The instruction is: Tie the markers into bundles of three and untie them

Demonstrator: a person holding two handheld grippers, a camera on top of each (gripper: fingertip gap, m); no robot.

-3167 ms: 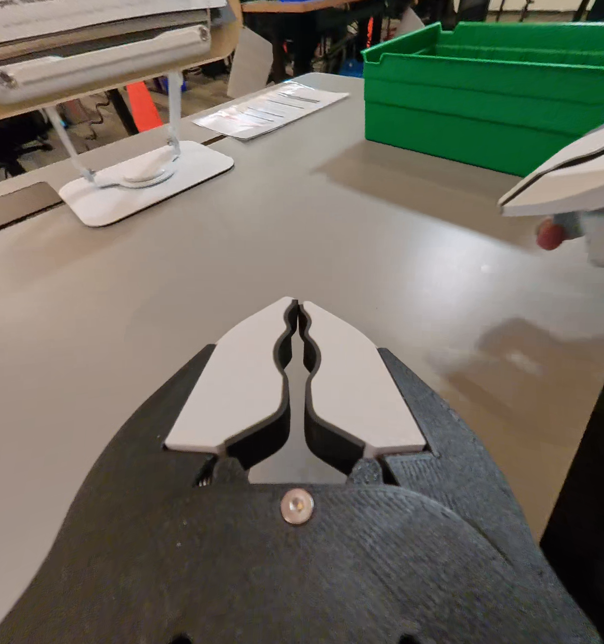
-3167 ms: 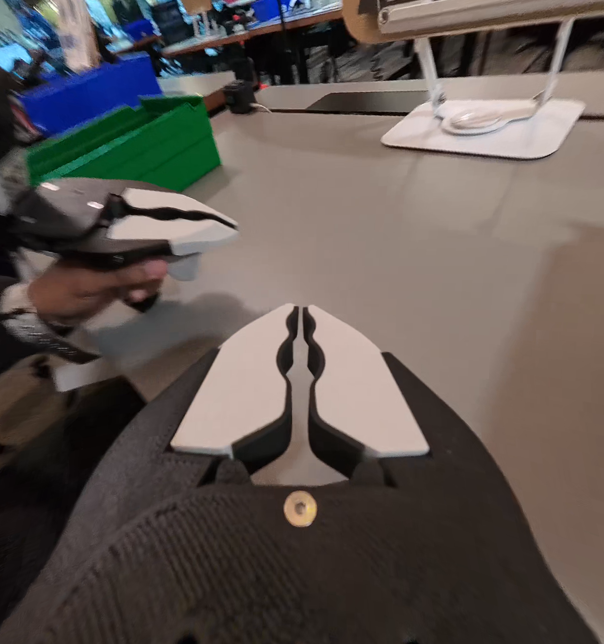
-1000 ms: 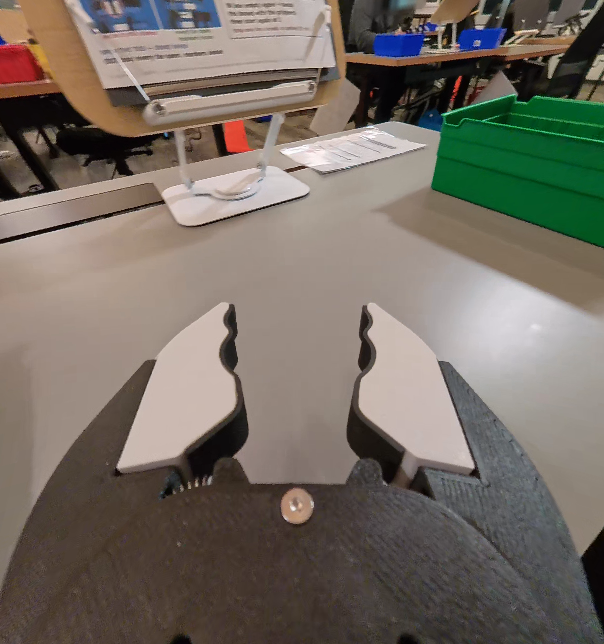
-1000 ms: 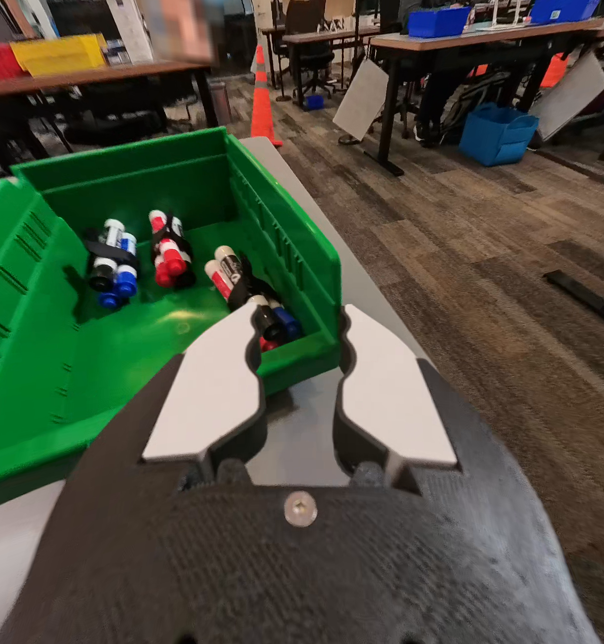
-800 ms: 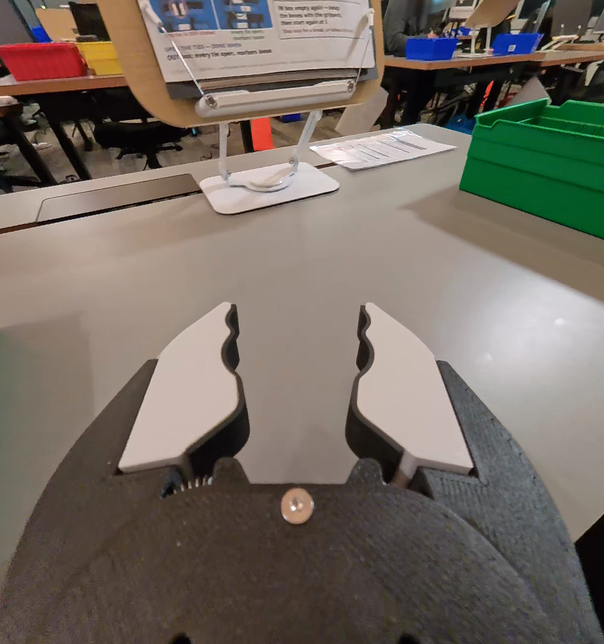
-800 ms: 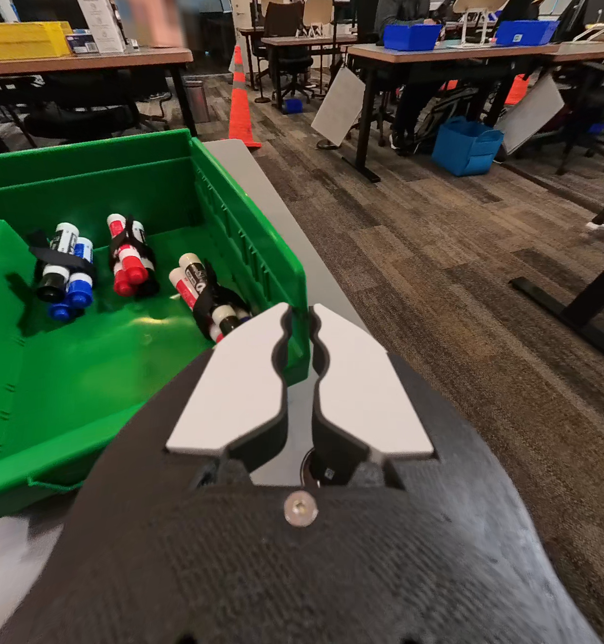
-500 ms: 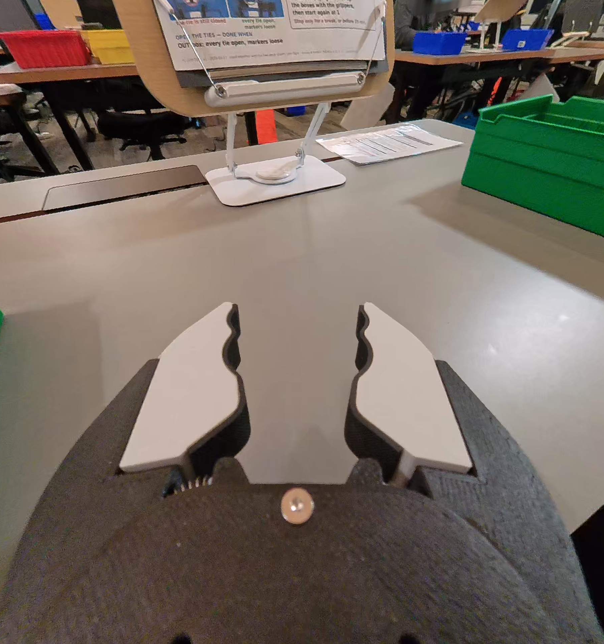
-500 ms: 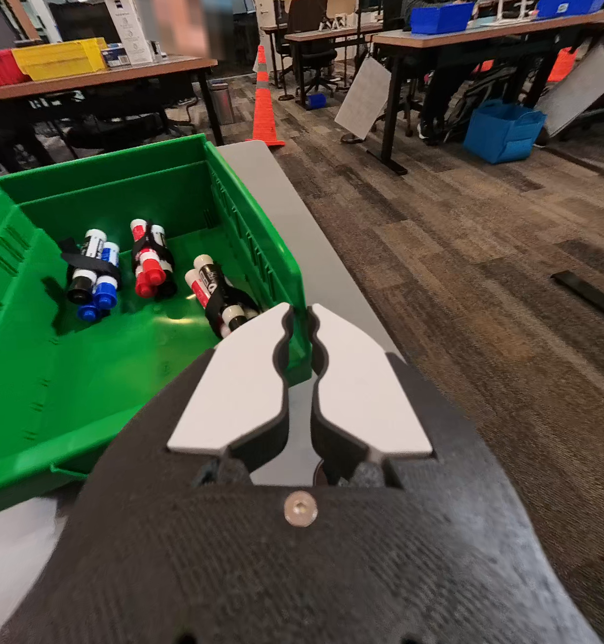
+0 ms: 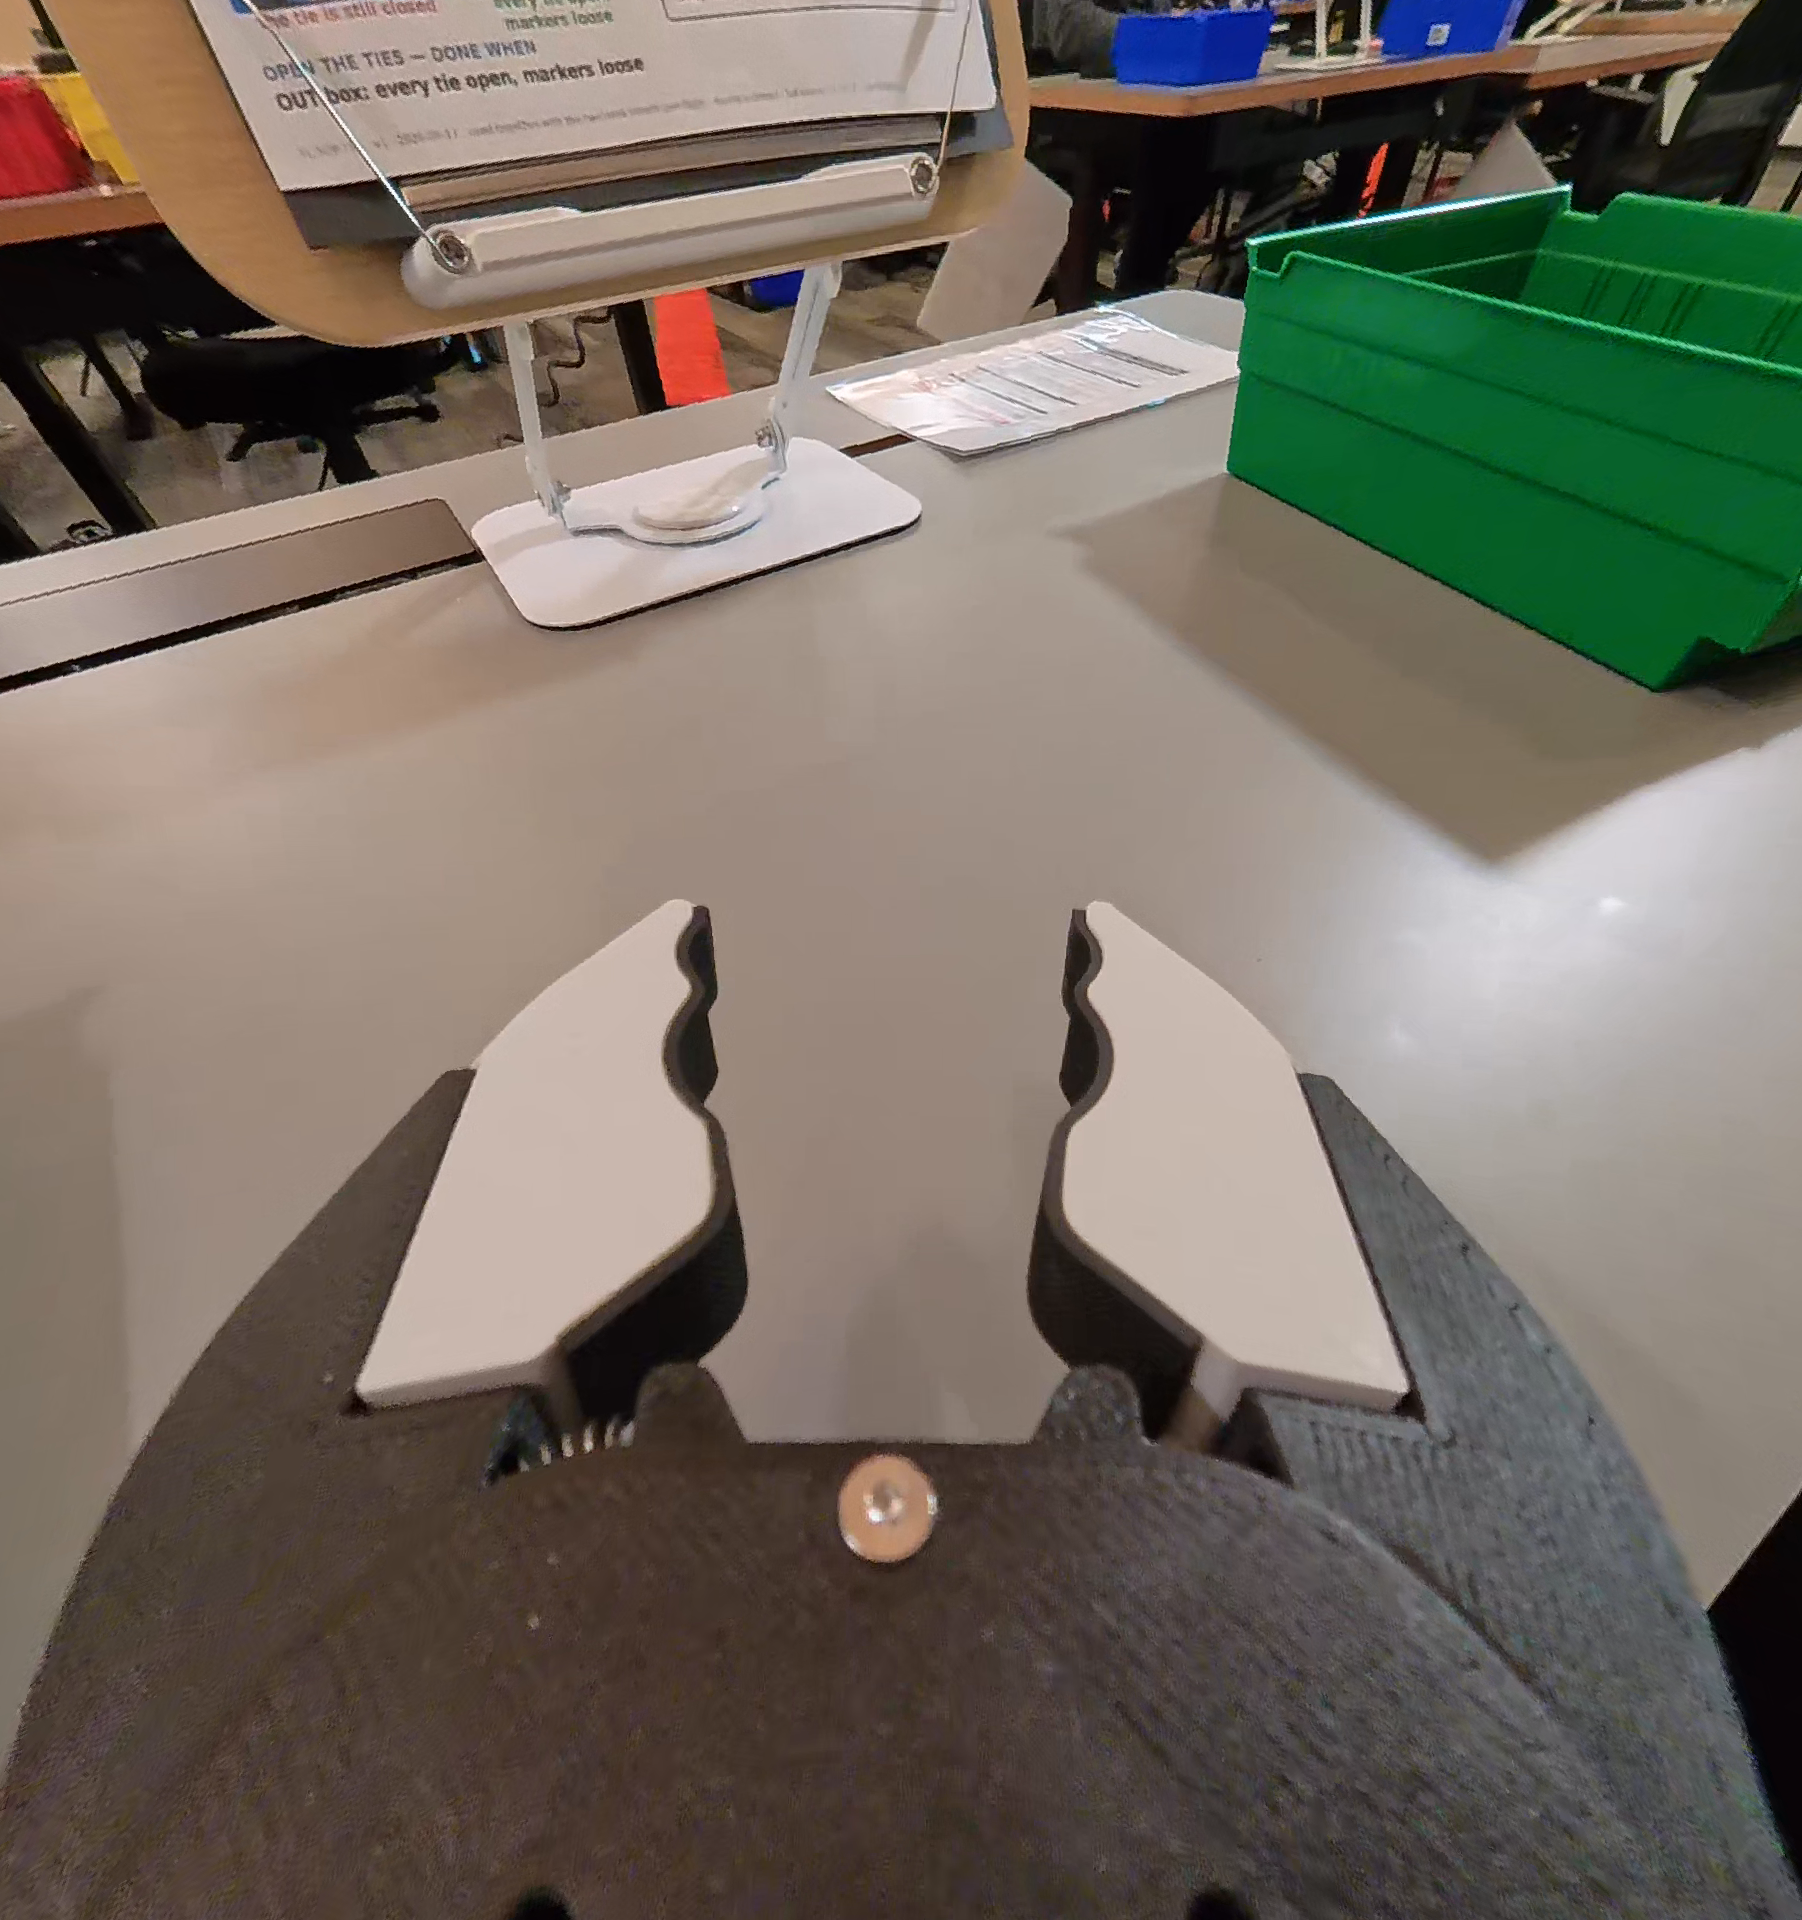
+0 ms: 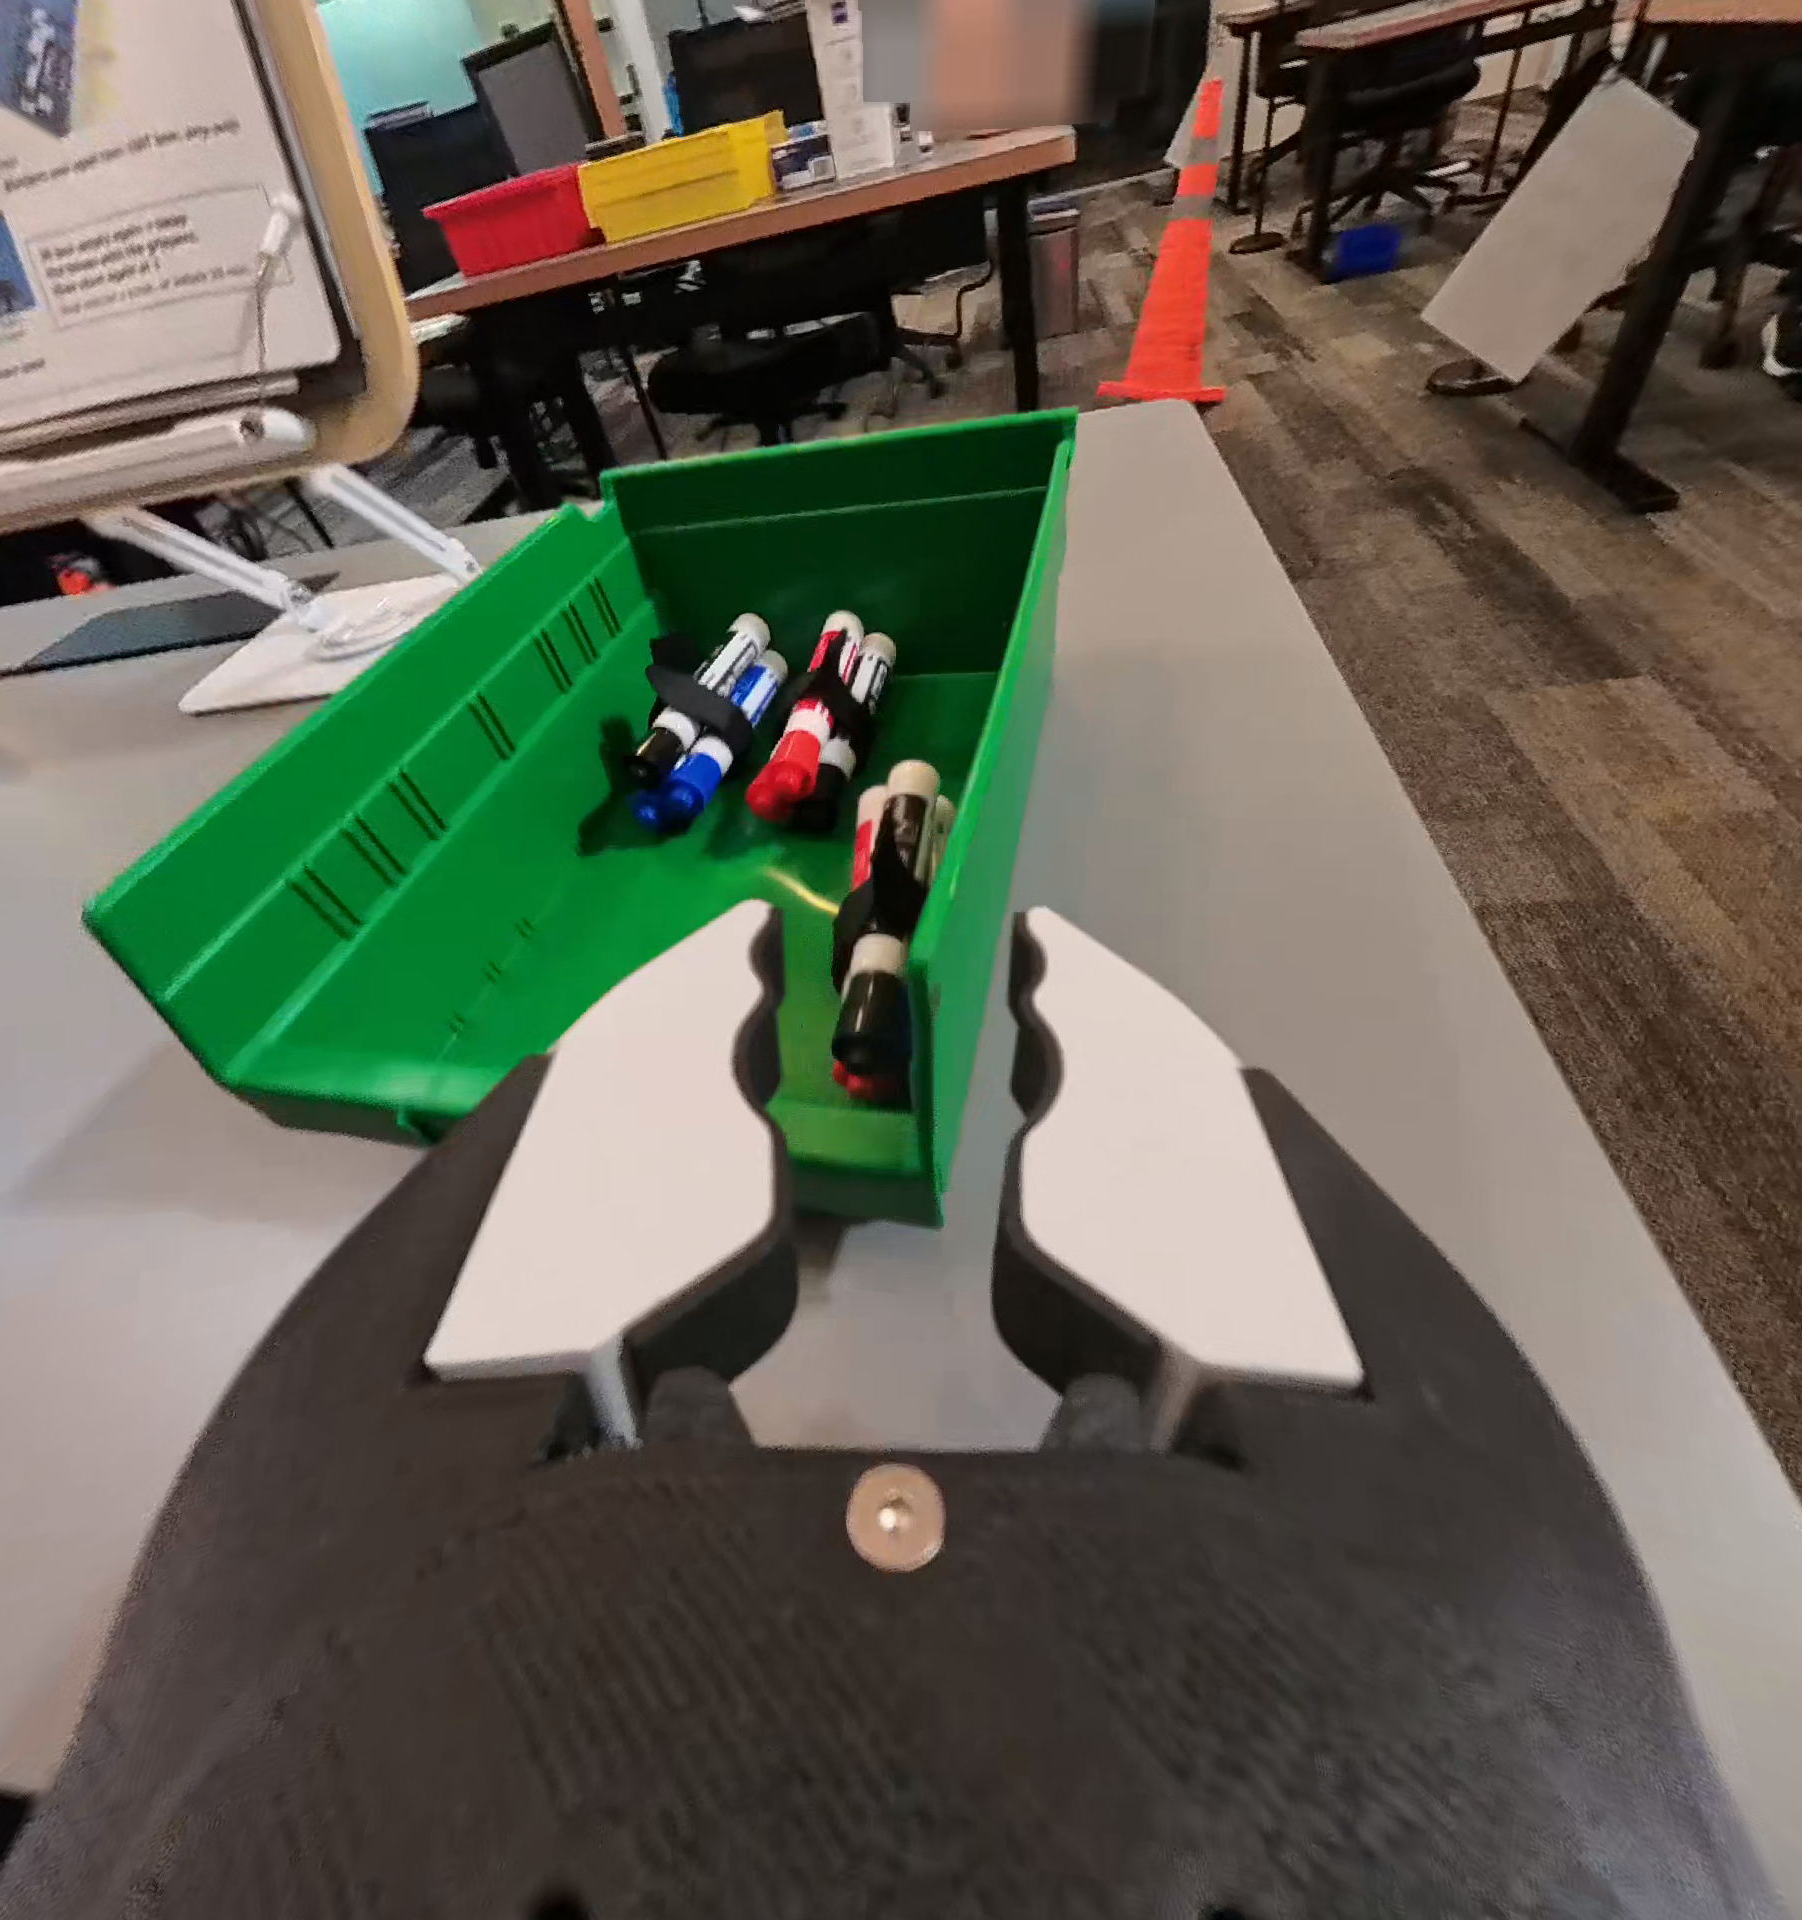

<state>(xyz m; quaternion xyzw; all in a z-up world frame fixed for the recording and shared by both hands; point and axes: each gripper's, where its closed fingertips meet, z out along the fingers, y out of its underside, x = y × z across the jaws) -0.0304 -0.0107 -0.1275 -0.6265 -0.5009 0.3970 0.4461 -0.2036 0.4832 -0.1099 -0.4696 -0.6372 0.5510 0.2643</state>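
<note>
Right claw (image 10: 889,935) reopened, nearest marker bundle (image 10: 884,914) lengthwise toward it

The left gripper (image 9: 889,920) hangs level with its two white-faced fingers (image 9: 585,1122) spread wide, nothing between them. The right gripper (image 10: 889,920) tilts downward, its fingers (image 10: 1146,1132) likewise parted and gripping nothing.

The document stand (image 9: 585,208) is cut off by the top edge. The green bin (image 9: 1499,468) is cropped at right, its contents largely hidden.
</note>
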